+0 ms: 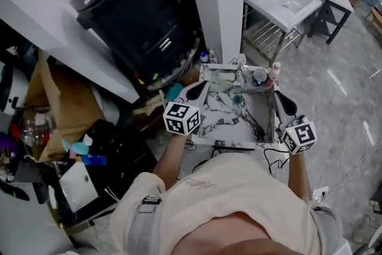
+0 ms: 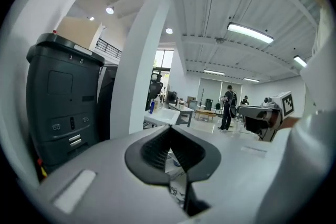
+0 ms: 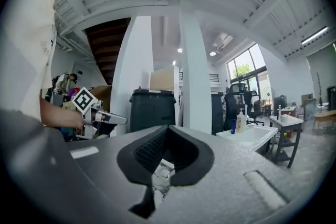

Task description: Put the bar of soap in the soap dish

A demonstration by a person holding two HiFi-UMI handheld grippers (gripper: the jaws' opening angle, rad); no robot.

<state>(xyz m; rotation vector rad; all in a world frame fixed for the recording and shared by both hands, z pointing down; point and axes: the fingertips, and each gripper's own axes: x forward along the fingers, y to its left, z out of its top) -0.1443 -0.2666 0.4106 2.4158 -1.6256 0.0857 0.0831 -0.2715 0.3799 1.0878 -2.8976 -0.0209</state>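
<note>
In the head view both grippers hover level over a marble-patterned basin (image 1: 230,141). On the basin's back ledge lies a pale bar-shaped thing (image 1: 225,76); it is too small to tell soap from dish. My left gripper (image 1: 198,90) is over the basin's left rim, and its jaws (image 2: 170,136) meet with nothing between them. The right gripper (image 1: 280,100) hangs over the right rim, its jaws (image 3: 167,136) also closed and empty. Each gripper camera looks out into the room and catches the other gripper (image 2: 260,118) (image 3: 97,115).
A cup (image 1: 259,76) and a small bottle (image 1: 274,71) stand on the back ledge. A big black bin (image 1: 131,9) and a white pillar (image 1: 218,3) rise behind. A white washbasin (image 1: 286,3) stands at the far right. Cardboard and clutter (image 1: 59,110) fill the left.
</note>
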